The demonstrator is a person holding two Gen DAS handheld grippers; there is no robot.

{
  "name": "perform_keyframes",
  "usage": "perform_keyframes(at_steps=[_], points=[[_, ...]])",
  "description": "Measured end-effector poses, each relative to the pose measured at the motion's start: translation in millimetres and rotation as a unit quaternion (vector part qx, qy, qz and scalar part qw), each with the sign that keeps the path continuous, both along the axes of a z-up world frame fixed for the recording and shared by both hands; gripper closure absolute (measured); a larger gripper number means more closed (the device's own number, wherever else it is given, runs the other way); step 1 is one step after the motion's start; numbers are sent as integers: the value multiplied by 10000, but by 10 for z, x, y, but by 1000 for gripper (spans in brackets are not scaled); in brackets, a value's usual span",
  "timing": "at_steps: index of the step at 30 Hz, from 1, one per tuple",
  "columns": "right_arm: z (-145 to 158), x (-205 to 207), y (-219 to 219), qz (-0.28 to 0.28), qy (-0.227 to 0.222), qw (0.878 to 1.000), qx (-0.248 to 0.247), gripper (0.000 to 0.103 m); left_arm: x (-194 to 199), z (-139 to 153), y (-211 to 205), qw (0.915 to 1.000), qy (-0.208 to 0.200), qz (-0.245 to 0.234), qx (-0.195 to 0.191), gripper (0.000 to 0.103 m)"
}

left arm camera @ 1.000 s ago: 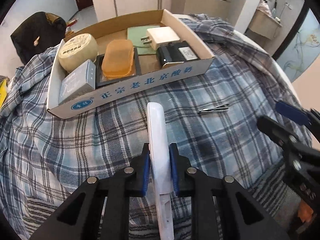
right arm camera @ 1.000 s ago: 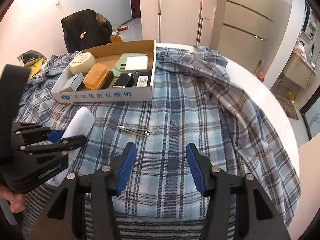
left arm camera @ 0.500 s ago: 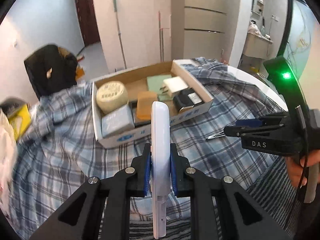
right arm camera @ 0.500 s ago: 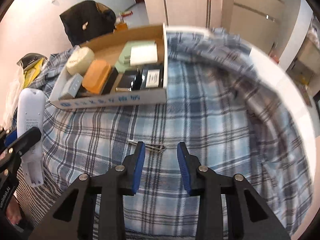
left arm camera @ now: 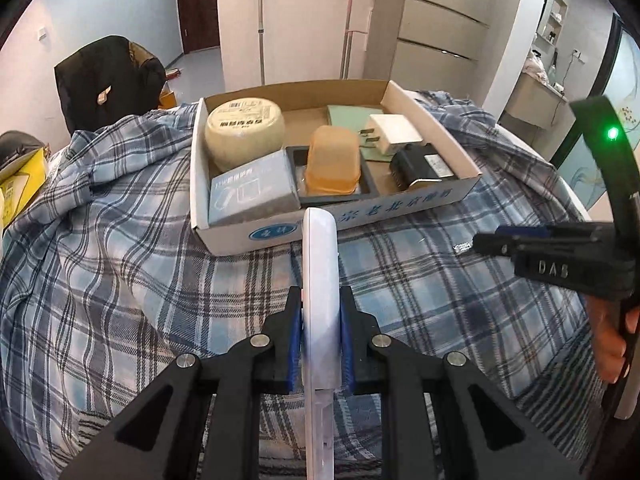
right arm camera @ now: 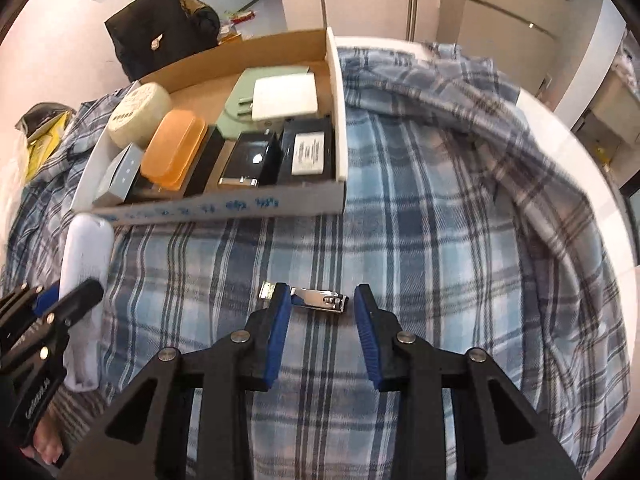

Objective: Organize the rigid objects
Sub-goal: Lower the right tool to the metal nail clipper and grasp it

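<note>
Left gripper (left arm camera: 320, 340): pinching remote (left arm camera: 320, 280), tip near box (left arm camera: 436, 204) front wall.
Right gripper (right arm camera: 322, 320): spread, fingers flanking clipper (right arm camera: 318, 298) on cloth (right arm camera: 440, 240).

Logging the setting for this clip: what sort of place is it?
Most likely a home, not a lab: a round table draped with a plaid cloth, wardrobe-style cabinets behind, and a mop handle leaning on the wall by a hallway door.
</note>
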State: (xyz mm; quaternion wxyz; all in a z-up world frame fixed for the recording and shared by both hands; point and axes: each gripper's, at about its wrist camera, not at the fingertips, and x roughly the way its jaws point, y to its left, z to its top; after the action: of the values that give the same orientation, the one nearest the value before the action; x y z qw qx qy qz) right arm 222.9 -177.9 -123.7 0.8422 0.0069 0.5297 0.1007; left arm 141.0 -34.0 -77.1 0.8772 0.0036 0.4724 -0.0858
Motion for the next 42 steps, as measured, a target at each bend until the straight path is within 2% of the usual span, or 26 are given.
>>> perform_keyframes(at_steps=[4,7,10,17,23,28,30,31,38,40,42], points=[[14,37,12,44,-99,9997,-206,73,17,-82,-6,9999,100,12,80,85],[104,-11,-34,131,-299,9995,-41,73,21,-117,-14,9999,128,10,97,85],[117,-24,-1,412,-314,9986,-92,73,16,-116,-20,9999,110,-2,120,85],[-35,83,9,570,-58,9981,243,73,0,-119,-26,9999,110,-7,95,85],[-54,-83,-101,677,317,9954,599,73,20,-146,-28,9998,146,-26,130,85],[-55,-260,-58,973,287,9938,445,73,28,-156,-24,9998,174,-26,118,85],[-55,-276,-6,1005,174,9945,230,80,29,-157,-28,9998,176,-28,127,85],[-53,-274,13,985,123,9950,134,87,31,-160,-27,9997,183,-30,130,85],[-47,-296,216,1251,-348,9901,-535,94,35,-170,-26,9997,199,-39,134,85],[-38,-316,200,1222,-272,9913,-403,94,34,-173,-27,9997,198,-41,137,85],[-33,-332,138,1081,-67,9941,-21,94,34,-177,-23,9997,199,-44,139,85]])
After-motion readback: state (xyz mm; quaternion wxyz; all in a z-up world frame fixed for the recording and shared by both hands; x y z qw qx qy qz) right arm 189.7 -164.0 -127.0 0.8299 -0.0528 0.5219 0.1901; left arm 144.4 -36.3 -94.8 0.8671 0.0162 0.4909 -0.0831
